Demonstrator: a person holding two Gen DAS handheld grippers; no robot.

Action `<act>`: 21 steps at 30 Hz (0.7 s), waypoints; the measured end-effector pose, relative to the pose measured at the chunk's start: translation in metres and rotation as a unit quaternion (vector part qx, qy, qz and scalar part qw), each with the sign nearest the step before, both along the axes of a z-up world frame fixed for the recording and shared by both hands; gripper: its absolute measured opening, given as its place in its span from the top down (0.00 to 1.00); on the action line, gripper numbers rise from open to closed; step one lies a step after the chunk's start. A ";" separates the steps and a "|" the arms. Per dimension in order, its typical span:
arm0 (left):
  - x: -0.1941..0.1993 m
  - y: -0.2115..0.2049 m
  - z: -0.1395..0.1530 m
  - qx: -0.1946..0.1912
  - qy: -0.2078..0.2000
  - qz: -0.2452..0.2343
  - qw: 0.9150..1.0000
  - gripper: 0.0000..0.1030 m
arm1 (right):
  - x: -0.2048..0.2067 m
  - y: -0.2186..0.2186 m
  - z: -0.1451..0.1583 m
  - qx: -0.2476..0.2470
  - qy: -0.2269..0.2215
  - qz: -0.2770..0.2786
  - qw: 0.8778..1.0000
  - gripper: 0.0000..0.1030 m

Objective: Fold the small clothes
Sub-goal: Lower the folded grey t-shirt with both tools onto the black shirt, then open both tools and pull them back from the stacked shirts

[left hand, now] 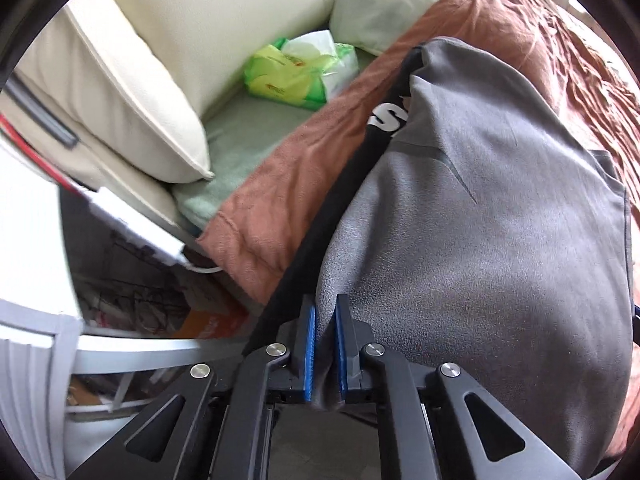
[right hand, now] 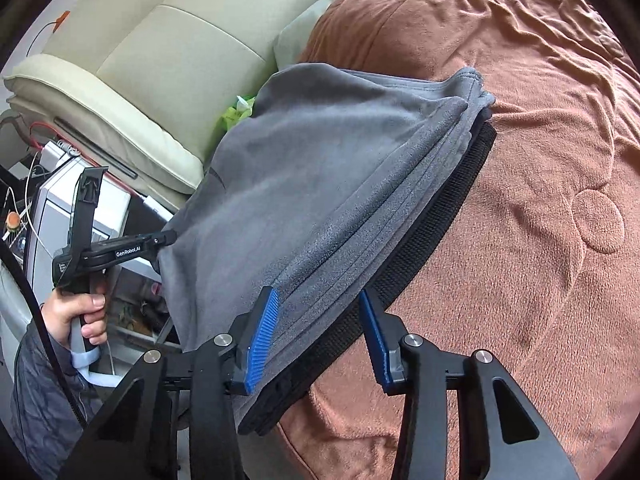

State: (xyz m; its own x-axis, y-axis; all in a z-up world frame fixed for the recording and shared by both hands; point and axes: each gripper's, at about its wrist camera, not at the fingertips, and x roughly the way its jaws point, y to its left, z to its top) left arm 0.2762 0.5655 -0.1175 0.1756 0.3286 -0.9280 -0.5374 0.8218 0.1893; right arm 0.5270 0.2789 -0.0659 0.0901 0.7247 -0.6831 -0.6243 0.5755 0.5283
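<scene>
Left tool (left hand: 325, 312) pinching grey garment (left hand: 480, 220)

Soft daylight, even and fairly bright; white cabinet (left hand: 28, 248) at left blown out and motion-blurred. Heavy fisheye bending, black vignette corners. Centre sharp, shadows faint.

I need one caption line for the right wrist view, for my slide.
Right gripper straddles the grey garment's waistband edge on a brown blanket; left gripper pinches its far corner.

Grey shorts (right hand: 320, 184): on brown blanket (right hand: 540, 160) | right gripper (right hand: 320, 308): jaws apart astride near waistband | left gripper (right hand: 166, 237): pinching left edge
</scene>
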 end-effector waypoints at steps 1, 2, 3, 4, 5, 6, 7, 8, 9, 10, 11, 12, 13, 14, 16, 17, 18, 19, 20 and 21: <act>-0.001 0.001 0.001 0.003 0.002 0.006 1.000 0.91 | -0.001 0.000 0.001 0.000 0.000 0.001 1.000 0.61; -0.003 0.003 0.001 0.000 0.003 0.014 1.000 0.91 | -0.001 -0.001 0.001 -0.001 -0.002 0.001 1.000 0.61; -0.004 0.004 0.001 0.001 0.006 0.018 1.000 0.91 | -0.001 -0.002 0.001 -0.003 -0.004 0.000 1.000 0.61; -0.004 0.004 0.000 0.001 0.010 0.020 1.000 0.91 | -0.001 -0.002 0.002 -0.005 -0.005 -0.001 1.000 0.61; -0.005 0.004 -0.001 -0.004 0.014 0.020 1.000 0.91 | -0.001 -0.004 0.002 -0.006 -0.006 0.000 1.000 0.61; -0.006 0.004 -0.004 -0.012 0.019 0.020 1.000 0.91 | -0.001 -0.005 0.002 -0.007 -0.007 0.001 1.000 0.61; -0.007 0.003 -0.003 -0.015 0.013 0.023 1.000 0.90 | -0.001 -0.007 0.003 -0.008 -0.008 0.000 1.000 0.61; -0.007 0.001 -0.001 -0.015 0.006 0.022 1.000 0.89 | 0.000 -0.009 0.004 -0.007 -0.009 -0.005 1.000 0.61; -0.007 -0.003 0.001 -0.011 0.006 0.021 1.000 0.89 | -0.001 -0.011 0.005 -0.007 -0.010 -0.008 1.000 0.61; -0.006 -0.007 0.003 -0.005 0.003 0.021 1.000 0.89 | -0.001 -0.012 0.006 -0.008 -0.010 -0.012 1.000 0.61; -0.006 -0.011 0.006 0.003 0.001 0.020 1.000 0.83 | 0.001 -0.014 0.008 -0.009 -0.009 -0.017 1.000 0.61; -0.006 -0.015 0.009 0.005 -0.005 0.020 1.000 0.78 | 0.000 -0.017 0.009 -0.009 -0.010 -0.020 1.000 0.61; -0.006 -0.018 0.012 0.002 -0.012 0.018 1.000 0.67 | 0.000 -0.020 0.012 -0.011 -0.015 -0.024 1.000 0.61; -0.006 -0.021 0.015 0.000 -0.020 0.016 1.000 0.59 | -0.001 -0.024 0.016 -0.015 -0.023 -0.032 0.999 0.61; -0.006 -0.028 0.022 0.002 -0.035 0.012 0.999 0.58 | -0.002 -0.030 0.022 -0.019 -0.031 -0.045 0.998 0.59; -0.007 -0.031 0.026 -0.001 -0.043 0.012 0.999 0.58 | -0.002 -0.034 0.025 -0.019 -0.033 -0.051 0.998 0.58; -0.007 -0.034 0.029 -0.005 -0.051 0.012 0.999 0.58 | -0.003 -0.037 0.028 -0.021 -0.036 -0.056 0.998 0.56; -0.007 -0.038 0.032 -0.006 -0.058 0.011 0.998 0.58 | -0.004 -0.042 0.031 -0.024 -0.042 -0.061 0.997 0.56; -0.006 -0.044 0.035 -0.005 -0.063 0.007 0.998 0.58 | -0.005 -0.047 0.034 -0.026 -0.048 -0.066 0.996 0.52; -0.005 -0.047 0.037 -0.004 -0.066 0.004 0.998 0.57 | -0.006 -0.050 0.038 -0.029 -0.053 -0.072 0.996 0.46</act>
State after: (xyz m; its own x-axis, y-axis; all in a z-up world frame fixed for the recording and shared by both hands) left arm 0.2713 0.5184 -0.0807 0.2937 0.3237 -0.8994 -0.5635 0.8187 0.1106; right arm 0.5212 0.2285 -0.0281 0.2641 0.6584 -0.7048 -0.5839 0.6908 0.4265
